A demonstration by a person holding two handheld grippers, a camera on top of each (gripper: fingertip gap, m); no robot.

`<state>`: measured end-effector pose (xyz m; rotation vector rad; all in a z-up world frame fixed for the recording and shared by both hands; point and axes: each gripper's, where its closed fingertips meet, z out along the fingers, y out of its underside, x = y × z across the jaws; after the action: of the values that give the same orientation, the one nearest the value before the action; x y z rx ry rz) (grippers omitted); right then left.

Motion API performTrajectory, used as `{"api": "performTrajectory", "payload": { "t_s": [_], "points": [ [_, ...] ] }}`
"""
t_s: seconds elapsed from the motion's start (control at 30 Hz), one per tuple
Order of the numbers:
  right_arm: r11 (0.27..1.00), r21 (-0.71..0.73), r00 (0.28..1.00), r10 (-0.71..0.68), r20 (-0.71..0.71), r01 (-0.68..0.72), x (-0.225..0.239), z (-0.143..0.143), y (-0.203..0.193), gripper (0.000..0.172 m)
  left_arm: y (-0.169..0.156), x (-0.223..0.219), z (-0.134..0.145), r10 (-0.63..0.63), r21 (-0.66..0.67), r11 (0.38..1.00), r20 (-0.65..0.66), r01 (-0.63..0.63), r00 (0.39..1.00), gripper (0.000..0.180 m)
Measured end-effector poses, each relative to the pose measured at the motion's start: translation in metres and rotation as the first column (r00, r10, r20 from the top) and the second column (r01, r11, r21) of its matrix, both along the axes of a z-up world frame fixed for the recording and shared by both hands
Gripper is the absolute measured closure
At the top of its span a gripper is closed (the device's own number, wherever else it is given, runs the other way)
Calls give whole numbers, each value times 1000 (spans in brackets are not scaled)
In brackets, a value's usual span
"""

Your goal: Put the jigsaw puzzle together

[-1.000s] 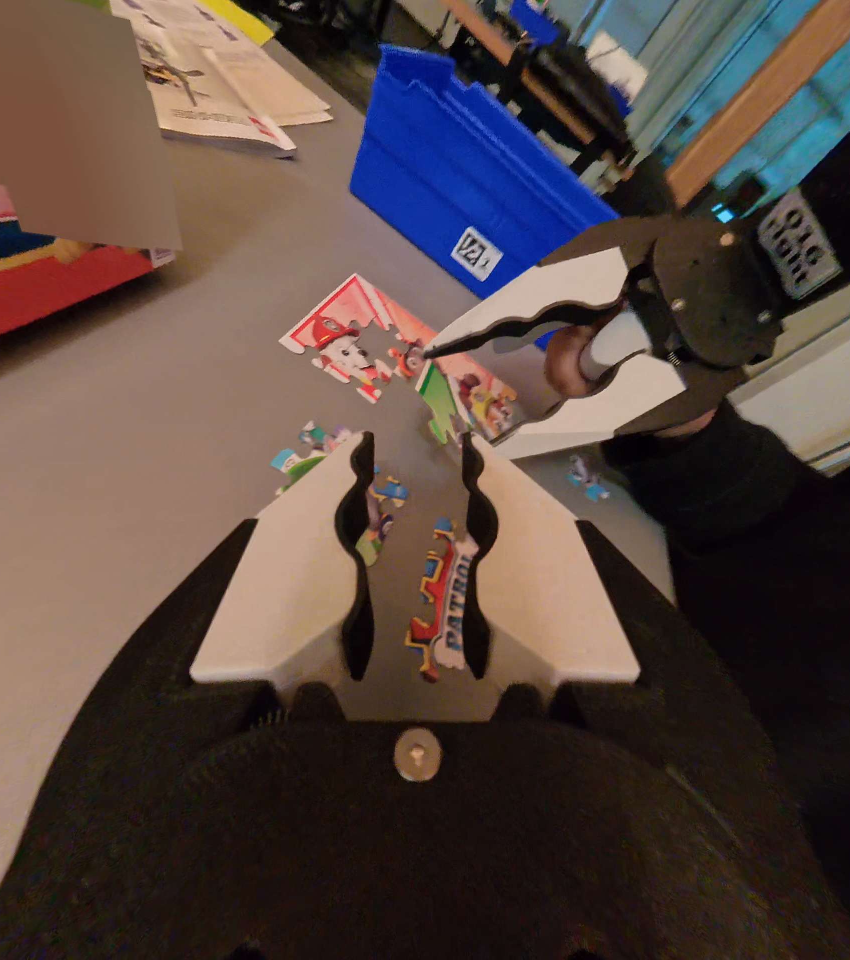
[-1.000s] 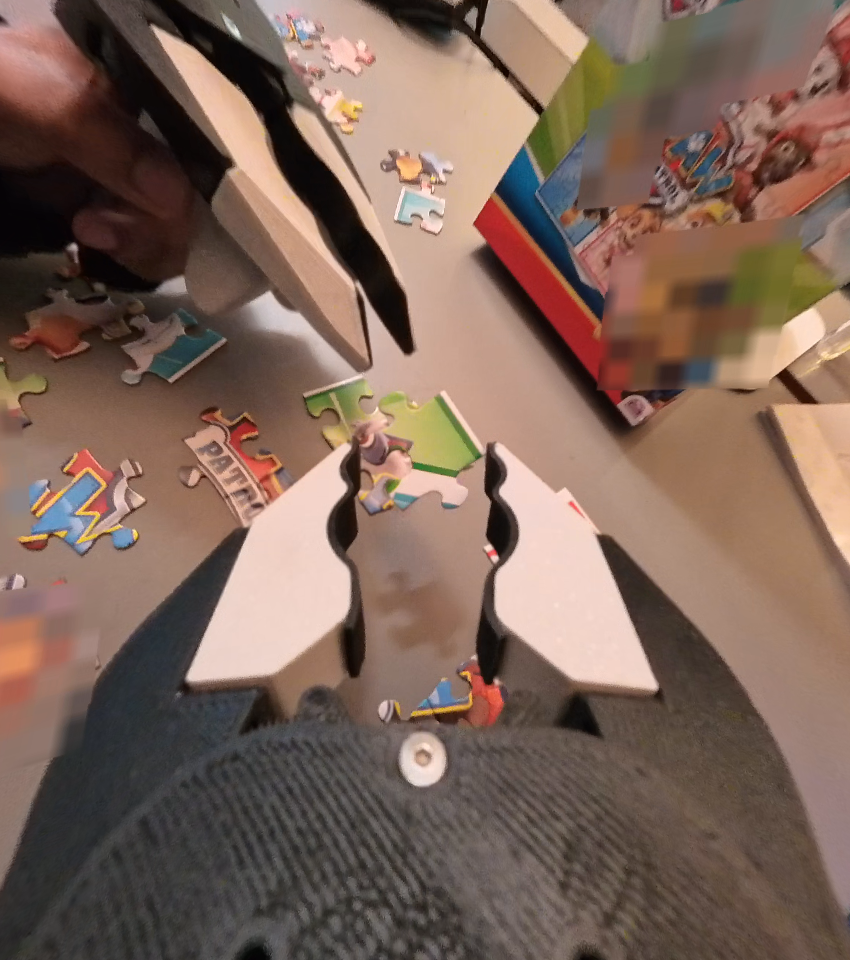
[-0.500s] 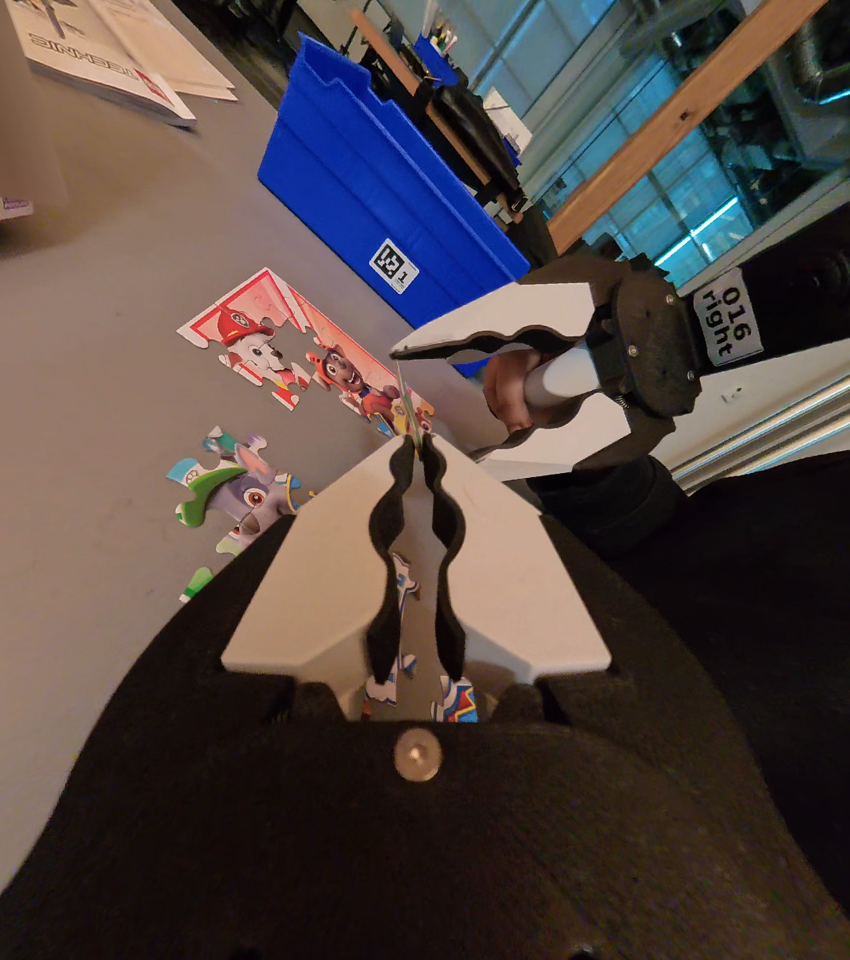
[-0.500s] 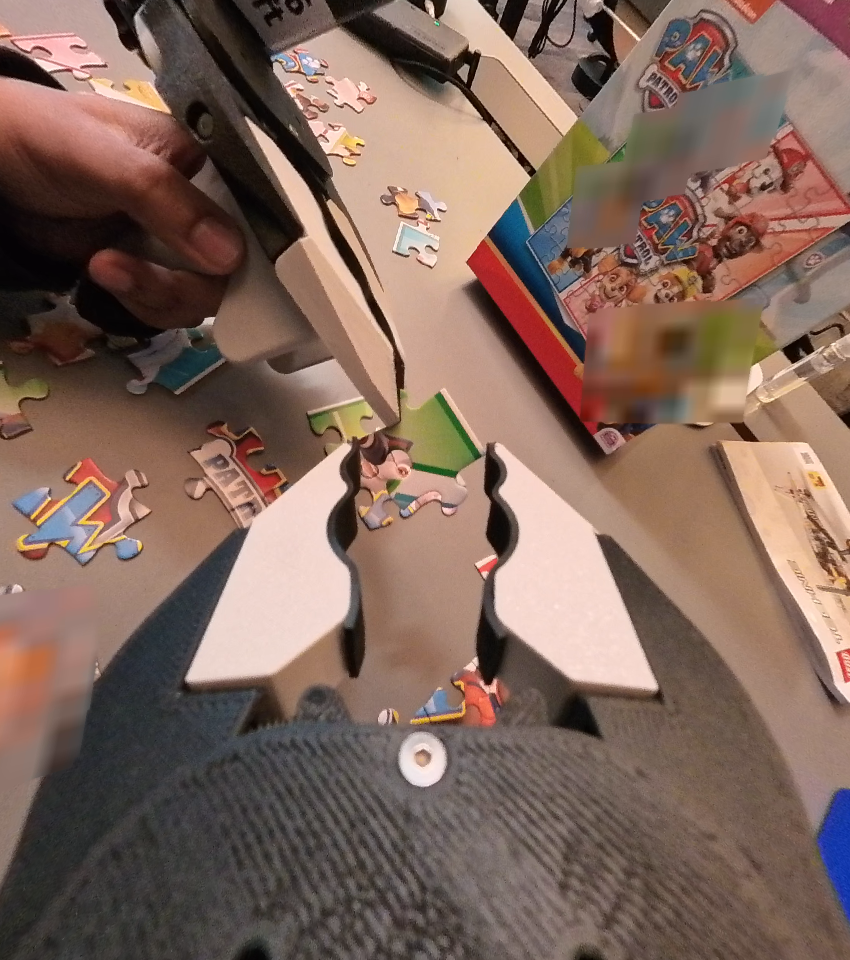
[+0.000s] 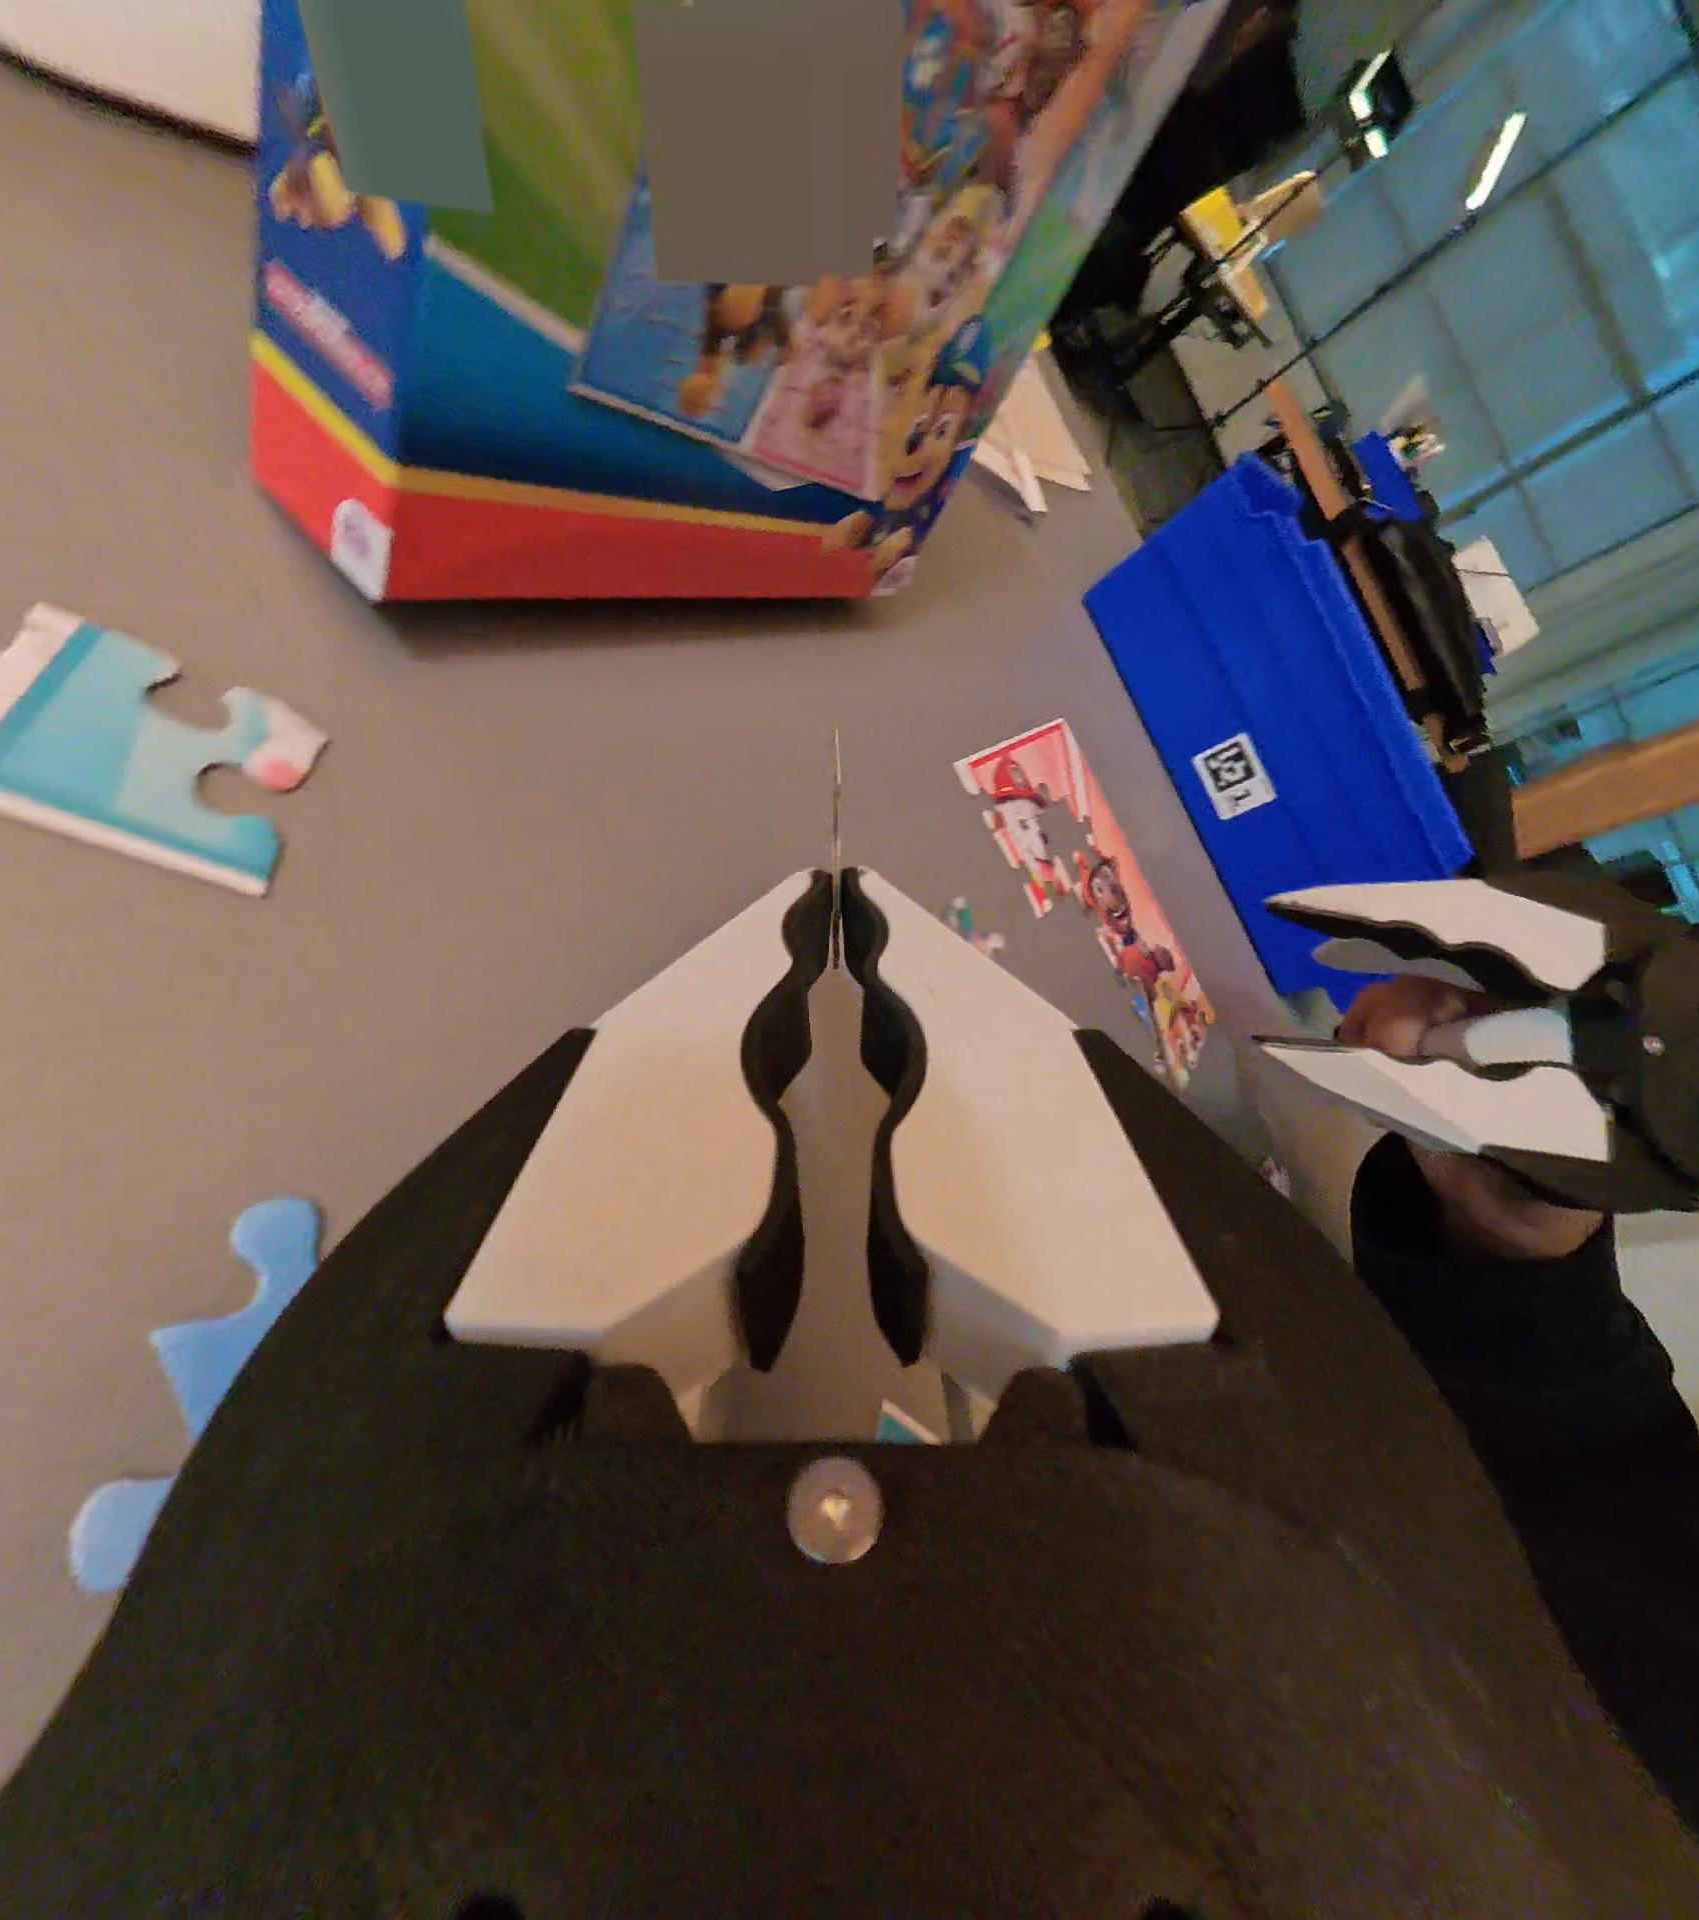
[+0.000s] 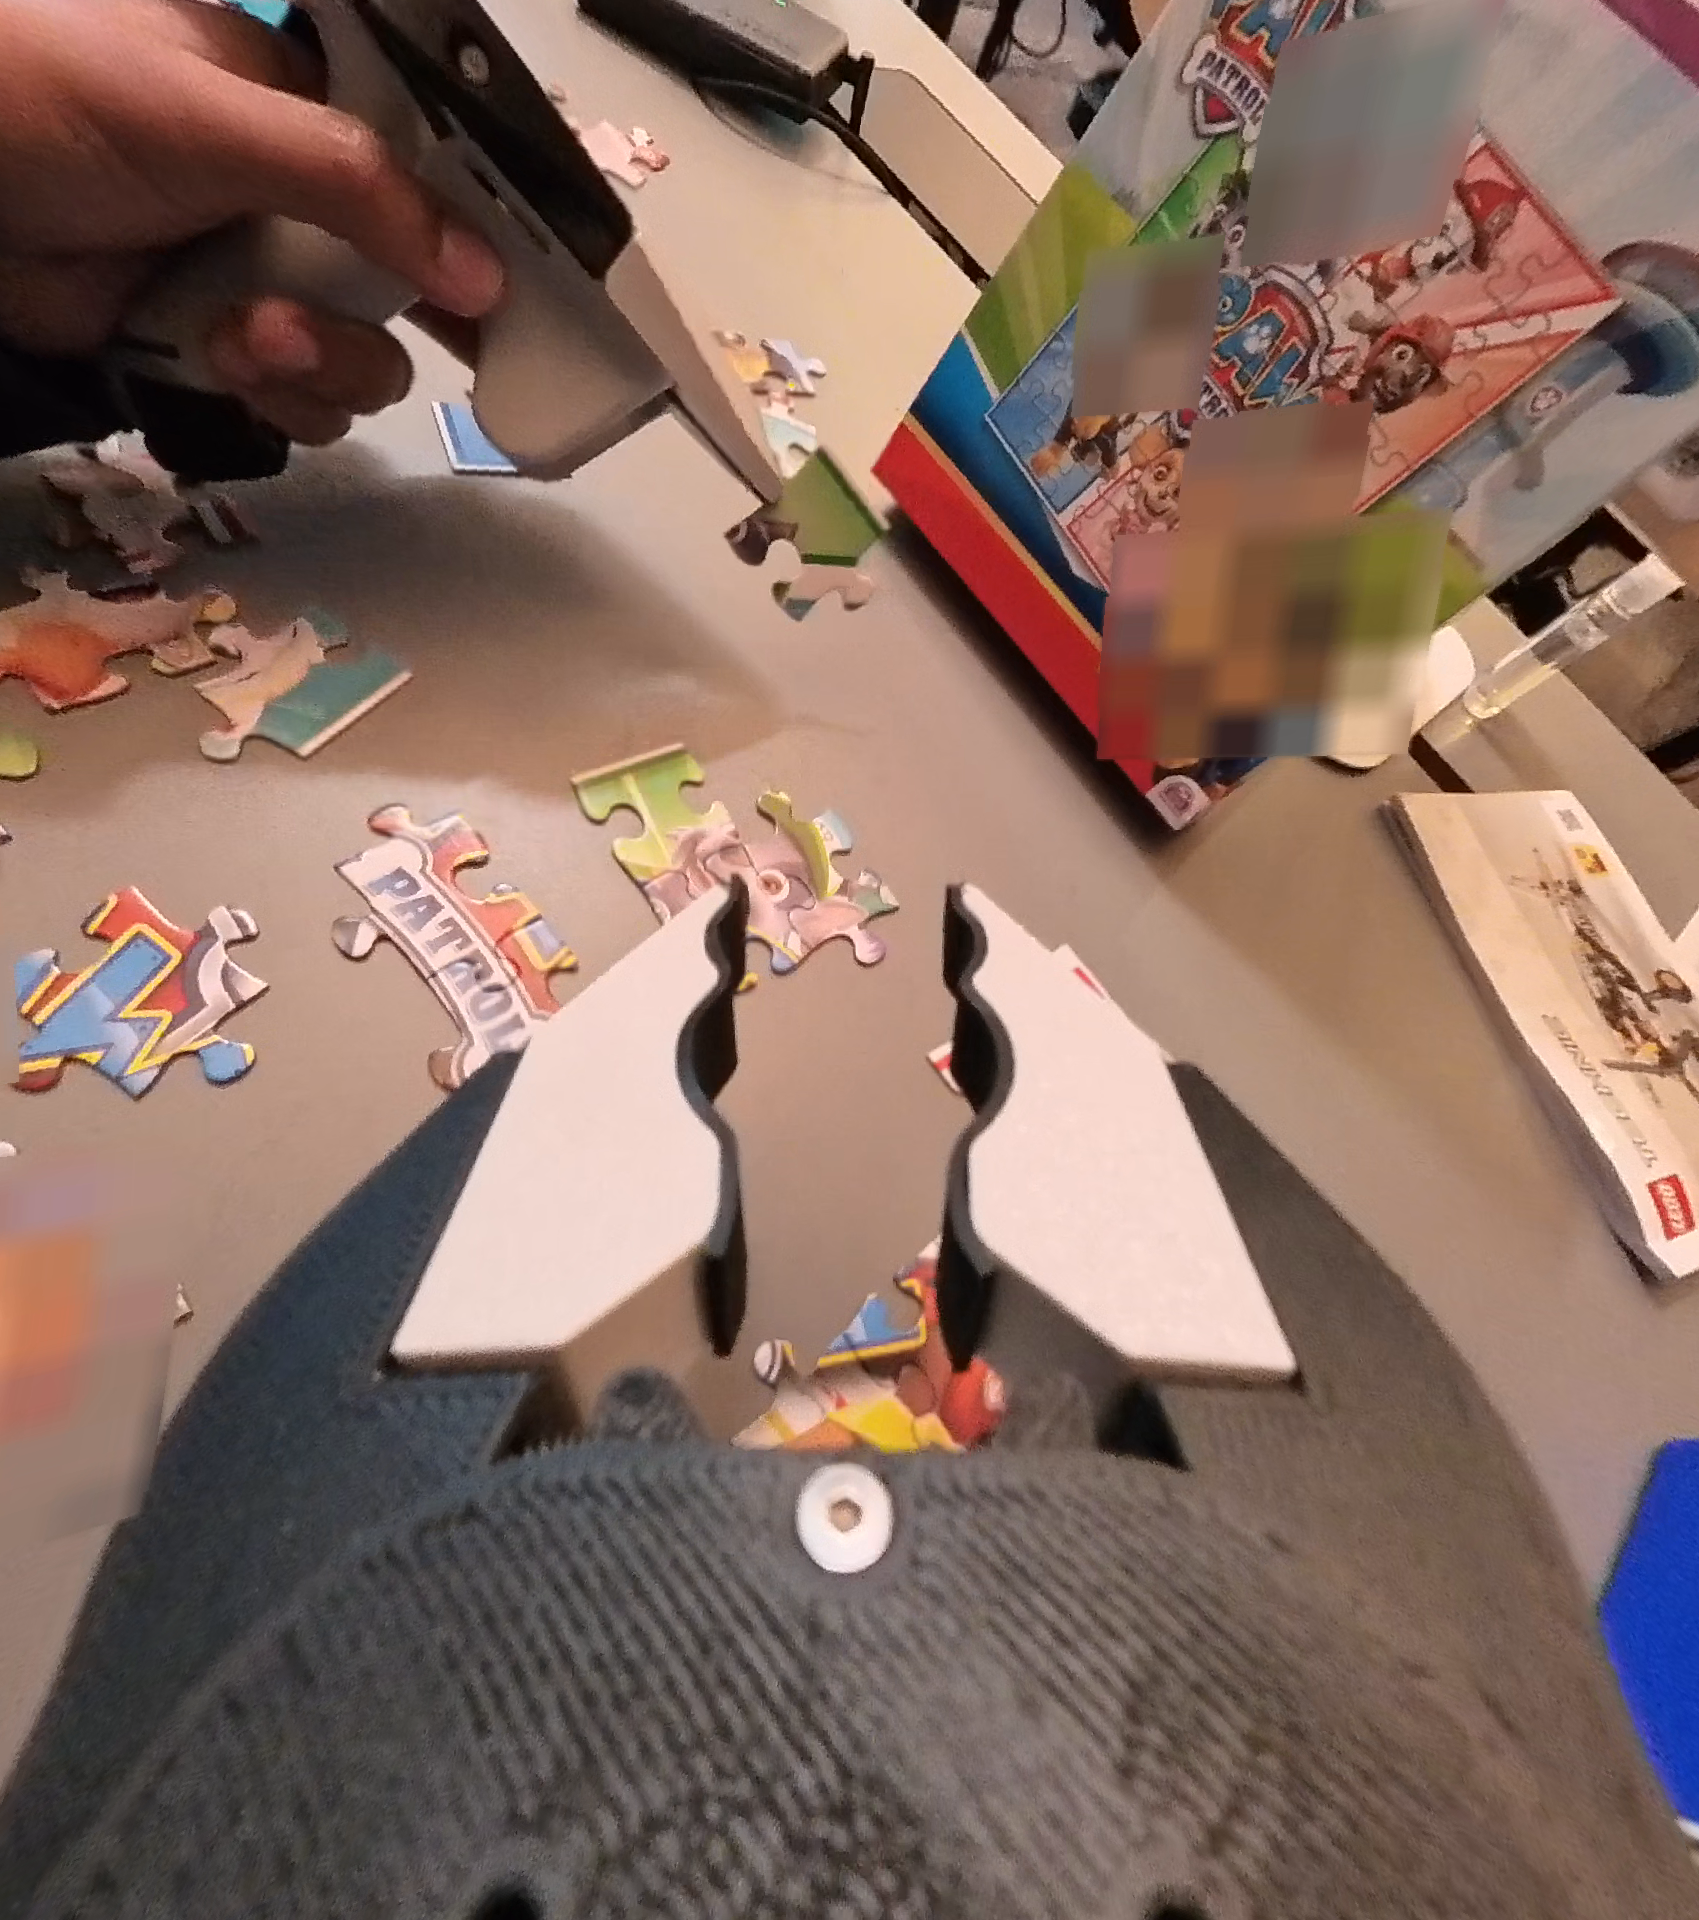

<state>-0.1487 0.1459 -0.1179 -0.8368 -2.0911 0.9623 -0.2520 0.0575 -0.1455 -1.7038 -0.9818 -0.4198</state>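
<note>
Right now the left gripper [image 5: 837, 883] has its jaws together, clamped on a green-edged puzzle piece [image 6: 814, 530] held up off the grey bench [image 5: 533, 707]. From its own wrist view the piece shows edge-on as a thin sliver sticking out past the fingertips. In the right wrist view the piece hangs from the tips, near the colourful puzzle box [image 6: 1292, 343].

The right gripper [image 6: 845, 914] hovers low over the bench, jaws apart, nothing between them. Closest to its tips lies a small joined cluster of pieces [image 6: 751, 862], green and grey, partly under the left finger. A lettered red-and-blue piece [image 6: 450, 935] sits just left of that, and a blue zigzag piece [image 6: 133, 997] further left. A part-built strip of puzzle [image 5: 1084, 883] lies on the bench near a blue bin [image 5: 1271, 748]. An instruction booklet [image 6: 1593, 1018] rests on the right side of the bench. More loose pieces are scattered behind the left gripper.
</note>
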Motion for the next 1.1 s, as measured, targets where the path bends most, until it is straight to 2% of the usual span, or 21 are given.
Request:
{"api": "performTrajectory", "payload": {
  "t_s": [0.2, 0.33, 0.43, 0.73, 0.97, 1.1],
  "points": [
    [1000, -15, 1000, -18, 6, 18, 6, -1, 5, 136, -3, 1, -20, -12, -128, 992, 16, 14, 1000, 180],
    [1000, -18, 1000, -26, -2, 26, 10, 1, 5, 138, -10, -6, -29, 17, -224, 974, -36, -25, 999, 170],
    [999, -24, 999, -30, -16, 30, 13, 6, 5, 139, -16, -11, -28, 41, -242, 969, -60, -54, 997, 165],
    [999, -23, 998, -46, -32, 45, 25, 12, 5, 139, -38, -27, 0, 112, -183, 973, -150, -139, 982, 159],
    [998, -47, 998, -53, -29, 52, 33, 13, 2, 139, -70, -41, 34, 220, -64, 968, -251, -243, 943, 160],
    [997, -47, 998, -57, -31, 56, 35, 16, 0, 139, -91, -41, 47, 253, -91, 949, -346, -301, 903, 159]
  ]
}}
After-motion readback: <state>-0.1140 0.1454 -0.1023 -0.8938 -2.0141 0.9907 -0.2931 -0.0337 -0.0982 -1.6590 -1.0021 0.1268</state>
